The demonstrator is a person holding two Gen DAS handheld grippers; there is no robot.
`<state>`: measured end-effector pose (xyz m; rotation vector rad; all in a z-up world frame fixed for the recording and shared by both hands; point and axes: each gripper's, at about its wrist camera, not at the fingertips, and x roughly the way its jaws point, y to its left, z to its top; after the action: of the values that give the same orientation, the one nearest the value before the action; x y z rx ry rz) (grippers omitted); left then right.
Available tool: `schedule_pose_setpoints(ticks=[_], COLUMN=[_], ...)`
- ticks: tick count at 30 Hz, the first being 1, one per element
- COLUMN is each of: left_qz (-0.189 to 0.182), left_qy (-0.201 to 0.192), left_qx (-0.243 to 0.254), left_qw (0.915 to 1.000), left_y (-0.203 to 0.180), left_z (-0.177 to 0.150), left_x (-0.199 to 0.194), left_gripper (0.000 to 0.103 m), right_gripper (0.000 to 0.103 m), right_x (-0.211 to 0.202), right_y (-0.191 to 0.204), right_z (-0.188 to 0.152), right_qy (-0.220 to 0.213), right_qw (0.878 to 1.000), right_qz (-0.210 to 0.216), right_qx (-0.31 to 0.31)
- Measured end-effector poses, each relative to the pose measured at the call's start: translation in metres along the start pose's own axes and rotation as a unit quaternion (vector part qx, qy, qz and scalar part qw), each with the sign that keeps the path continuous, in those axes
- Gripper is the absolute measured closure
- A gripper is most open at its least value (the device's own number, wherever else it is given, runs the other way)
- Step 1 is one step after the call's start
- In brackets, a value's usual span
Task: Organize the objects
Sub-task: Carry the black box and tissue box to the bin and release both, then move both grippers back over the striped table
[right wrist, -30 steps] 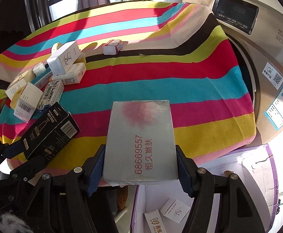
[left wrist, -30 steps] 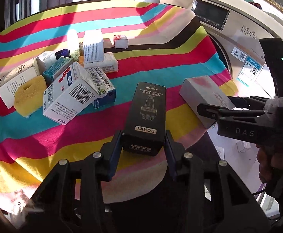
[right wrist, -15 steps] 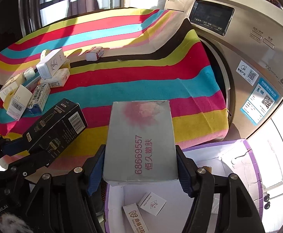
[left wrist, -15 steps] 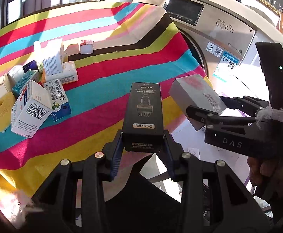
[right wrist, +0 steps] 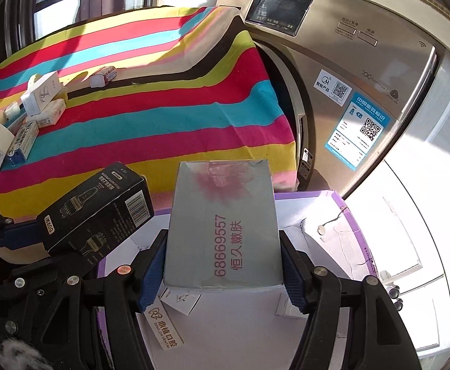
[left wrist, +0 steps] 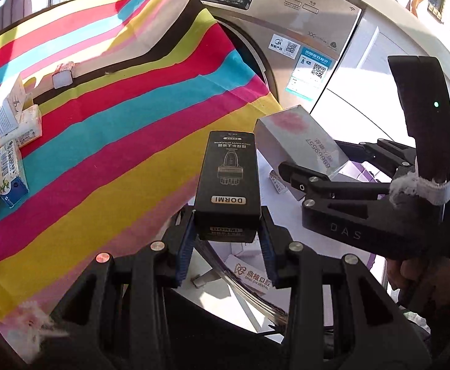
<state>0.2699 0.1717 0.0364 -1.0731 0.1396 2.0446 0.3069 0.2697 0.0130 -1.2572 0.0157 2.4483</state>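
Presently both grippers hang past the striped table's [right wrist: 163,98] near right edge, over a purple-rimmed bin [right wrist: 352,215] by the washer [right wrist: 348,61]. Left gripper [left wrist: 226,246] is clamped narrow on a black box [left wrist: 229,178], held clear of the cloth. Right gripper [right wrist: 221,274], jaws about half spread, pinches a grey box [right wrist: 221,231] above the bin. Small cartons [right wrist: 24,117] sit clustered at the table's far left edge.

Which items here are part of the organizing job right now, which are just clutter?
In play:
- black DORMI box, clamped in left tool
- grey box, clamped in right tool
- purple-rimmed carton below them

Lying about:
- small boxes on striped cloth
- washing machine
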Motion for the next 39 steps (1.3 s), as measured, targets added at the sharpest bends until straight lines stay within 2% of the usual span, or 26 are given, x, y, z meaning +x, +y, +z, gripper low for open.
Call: schedule_pose_setpoints(ticks=[9, 13, 17, 22, 25, 29, 33, 39], left_qz=[-0.02, -0.012, 0.016, 0.055, 0.064, 0.073, 0.092, 0.165], left_qy=[0.023, 0.025, 0.014, 0.001, -0.007, -0.025, -0.049, -0.087], left_qx=[-0.003, -0.007, -0.01, -0.013, -0.015, -0.024, -0.034, -0.023], left_qw=[0.9995, 0.9996, 0.9997, 0.9984, 0.9978, 0.9967, 0.994, 0.9822], left_y=[-0.011, -0.011, -0.006, 0.001, 0.008, 0.026, 0.06, 0.106], left_z=[-0.006, -0.007, -0.006, -0.007, -0.009, -0.007, 0.002, 0.012], left_x=[0.016, 0.017, 0.01, -0.001, -0.009, -0.034, -0.076, -0.157], left_gripper=[0.059, 0.049, 0.036, 0.03, 0.03, 0.029, 0.029, 0.018], right_gripper=[0.036, 0.035, 0.034, 0.028, 0.028, 0.028, 0.028, 0.026], right_x=[0.01, 0.013, 0.014, 0.01, 0.01, 0.0, -0.015, -0.049], right_y=[-0.023, -0.025, -0.024, -0.013, -0.006, -0.001, 0.004, 0.025], right_z=[-0.017, -0.022, -0.02, -0.016, -0.013, -0.007, 0.01, 0.051], right_qy=[0.032, 0.042, 0.043, 0.035, 0.033, 0.018, -0.006, -0.056], right_qw=[0.999, 0.998, 0.998, 0.998, 0.998, 0.998, 0.997, 0.992], right_qz=[-0.02, -0.011, 0.001, 0.019, 0.035, 0.045, 0.059, 0.108], right_qx=[0.024, 0.036, 0.044, 0.04, 0.039, 0.04, 0.04, 0.038])
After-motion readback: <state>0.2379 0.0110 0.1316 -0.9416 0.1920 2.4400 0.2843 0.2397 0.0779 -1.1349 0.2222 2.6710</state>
